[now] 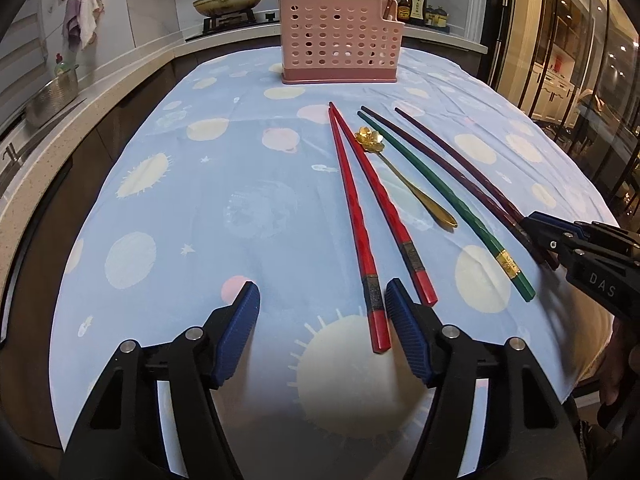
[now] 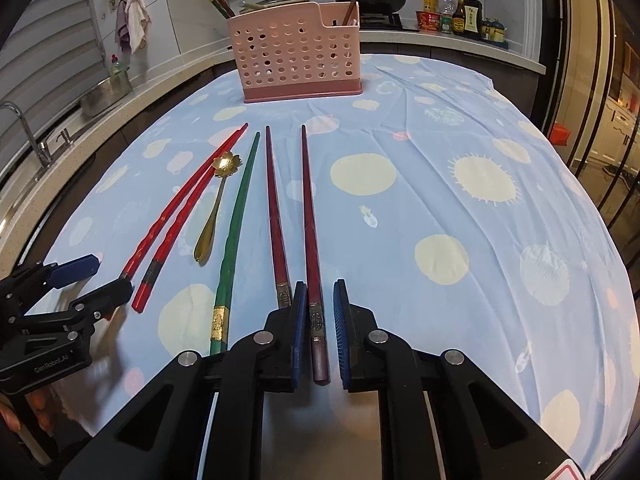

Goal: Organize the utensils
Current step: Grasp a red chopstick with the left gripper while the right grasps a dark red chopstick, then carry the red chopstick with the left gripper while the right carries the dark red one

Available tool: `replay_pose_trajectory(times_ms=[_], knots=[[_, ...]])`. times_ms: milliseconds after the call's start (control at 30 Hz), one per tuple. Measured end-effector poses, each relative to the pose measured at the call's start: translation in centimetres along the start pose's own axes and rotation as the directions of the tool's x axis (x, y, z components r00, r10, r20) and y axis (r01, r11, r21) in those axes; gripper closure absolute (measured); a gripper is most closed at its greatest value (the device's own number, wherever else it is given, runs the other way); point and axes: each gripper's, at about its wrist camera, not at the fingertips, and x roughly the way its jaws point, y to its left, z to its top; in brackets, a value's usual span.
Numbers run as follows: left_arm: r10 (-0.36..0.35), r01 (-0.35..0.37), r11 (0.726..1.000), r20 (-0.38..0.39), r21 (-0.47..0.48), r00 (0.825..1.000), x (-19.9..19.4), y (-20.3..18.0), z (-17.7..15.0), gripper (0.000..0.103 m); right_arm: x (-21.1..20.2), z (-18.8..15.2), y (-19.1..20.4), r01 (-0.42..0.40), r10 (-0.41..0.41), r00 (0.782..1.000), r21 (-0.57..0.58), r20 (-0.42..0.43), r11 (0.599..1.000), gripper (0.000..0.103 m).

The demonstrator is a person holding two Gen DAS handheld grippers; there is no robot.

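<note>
A pink perforated utensil holder [image 1: 338, 36] [image 2: 298, 54] stands at the far end of the table with a few chopsticks in it. On the cloth lie two red chopsticks [image 1: 354, 216] [image 2: 176, 220], a gold flower-handled spoon [image 1: 404, 176] [image 2: 214, 208], a green chopstick [image 1: 440, 196] [image 2: 236, 224] and two dark maroon chopsticks [image 1: 452, 160] [image 2: 274, 208]. My left gripper [image 1: 322, 300] is open, its right finger beside the left red chopstick's end. My right gripper [image 2: 320, 300] is open with the right maroon chopstick [image 2: 310, 240] between its fingers, apart from both pads.
The table wears a blue cloth with pale planets [image 1: 200, 208] [image 2: 460, 208]. A counter with a steel pot [image 1: 54, 98] and sink runs along the left. A stove with pans [image 1: 230, 0] and sauce bottles [image 2: 466, 16] stand behind. Glass doors are on the right.
</note>
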Motion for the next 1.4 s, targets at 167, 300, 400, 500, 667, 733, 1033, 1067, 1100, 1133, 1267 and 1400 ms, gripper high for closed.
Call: replay_pose_trajectory(times_ms=[167, 300, 400, 500, 667, 733, 1033, 1067, 1100, 1133, 1267, 1400], knots=[[-0.026, 0.026, 1.000, 0.002, 0.011, 1.000, -0.3, -0.6, -0.3, 0.051, -0.6, -0.6, -0.2, -0.001, 0.001, 1.000, 0.001, -0.001, 1.000, 0.095], [-0.048, 0.048, 0.999, 0.005, 0.006, 0.999, -0.5, -0.7, -0.3, 0.065, -1.1, -1.1, -0.5, -0.007, 0.007, 1.000, 0.008, -0.003, 1.000, 0.096], [-0.105, 0.105, 0.994, -0.003, -0.028, 0.995, -0.6, -0.2, -0.2, 0.086, -1.6, -1.3, -0.7, -0.011, 0.011, 1.000, 0.014, -0.001, 1.000, 0.096], [-0.163, 0.161, 0.984, -0.017, -0.075, 0.987, -0.5, 0.6, 0.0, 0.095, -2.2, -1.3, -1.0, -0.015, 0.015, 1.000, 0.023, 0.010, 1.000, 0.096], [-0.186, 0.183, 0.978, -0.022, -0.102, 0.982, -0.7, 1.0, 0.2, 0.095, -3.9, -0.6, -1.5, -0.022, 0.020, 0.998, 0.033, 0.052, 0.999, 0.096], [-0.185, 0.182, 0.978, -0.015, -0.101, 0.983, -1.1, 1.0, 0.3, 0.095, -4.6, -0.2, -1.7, -0.026, 0.023, 0.997, 0.038, 0.072, 0.999, 0.096], [-0.161, 0.169, 0.982, 0.088, -0.081, 0.983, -4.7, 1.6, 3.0, 0.096, -7.8, 2.5, -2.9, -0.055, 0.042, 0.984, 0.071, 0.173, 0.996, 0.096], [-0.158, 0.166, 0.983, 0.105, -0.076, 0.982, -5.2, 1.6, 3.5, 0.096, -8.2, 2.9, -3.0, -0.056, 0.042, 0.981, 0.073, 0.188, 0.996, 0.096], [-0.155, 0.164, 0.984, 0.120, -0.071, 0.981, -5.6, 1.6, 3.9, 0.096, -8.5, 3.3, -3.1, -0.058, 0.042, 0.979, 0.074, 0.202, 0.996, 0.096], [-0.150, 0.159, 0.985, 0.137, -0.064, 0.979, -6.1, 1.7, 4.4, 0.096, -8.9, 3.8, -3.2, -0.060, 0.043, 0.976, 0.074, 0.215, 0.995, 0.096], [-0.138, 0.150, 0.988, 0.200, -0.048, 0.970, -7.5, 1.9, 6.9, 0.102, -10.1, 5.9, -3.7, -0.070, 0.048, 0.962, 0.073, 0.267, 0.995, 0.096], [-0.119, 0.131, 0.991, 0.249, -0.034, 0.961, -8.2, 2.0, 9.1, 0.102, -10.8, 7.7, -4.1, -0.067, 0.042, 0.950, 0.071, 0.308, 0.995, 0.096]])
